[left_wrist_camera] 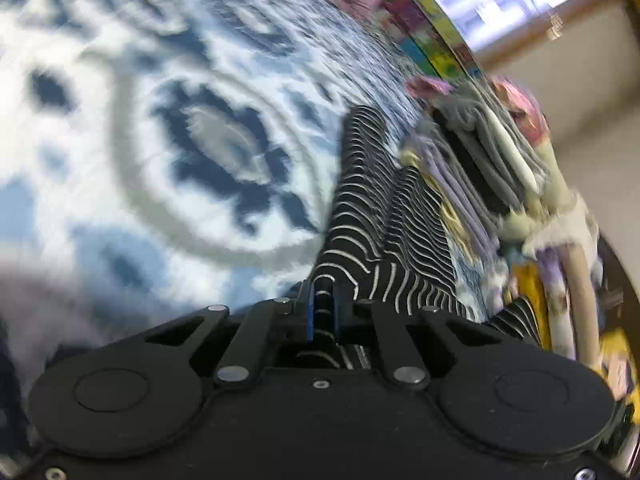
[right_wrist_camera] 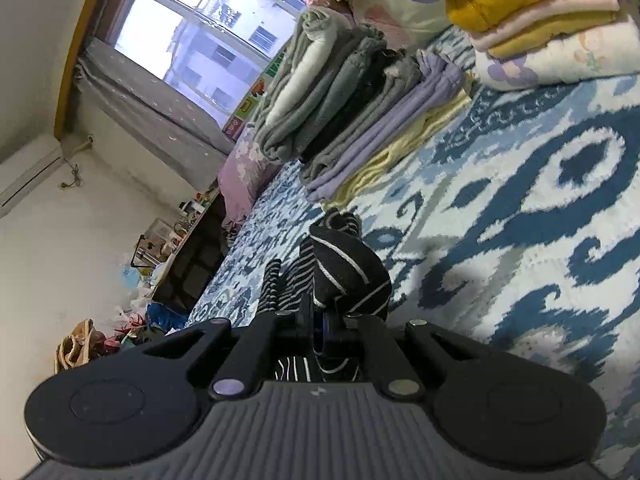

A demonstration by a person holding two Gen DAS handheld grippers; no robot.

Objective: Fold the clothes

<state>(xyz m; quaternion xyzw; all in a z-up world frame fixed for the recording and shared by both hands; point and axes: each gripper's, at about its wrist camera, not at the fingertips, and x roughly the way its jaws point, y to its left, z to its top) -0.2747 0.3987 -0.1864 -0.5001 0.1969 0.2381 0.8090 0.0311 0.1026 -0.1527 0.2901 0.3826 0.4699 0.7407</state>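
A black garment with thin white stripes [left_wrist_camera: 360, 220] stretches away from my left gripper [left_wrist_camera: 324, 308], which is shut on its near edge. It hangs over a blue and white patterned blanket [left_wrist_camera: 160, 128]. In the right wrist view the same striped garment [right_wrist_camera: 344, 276] bunches up just ahead of my right gripper [right_wrist_camera: 320, 320], shut on a fold of it. The fingertips of both grippers are mostly buried in the cloth.
A stack of folded clothes [right_wrist_camera: 360, 104] in grey, black, lilac and pale yellow lies on the blanket [right_wrist_camera: 520, 200] ahead. More folded yellow and pink items [right_wrist_camera: 536, 12] sit at the far right. A window [right_wrist_camera: 208, 32] and cluttered floor [right_wrist_camera: 120, 320] are to the left.
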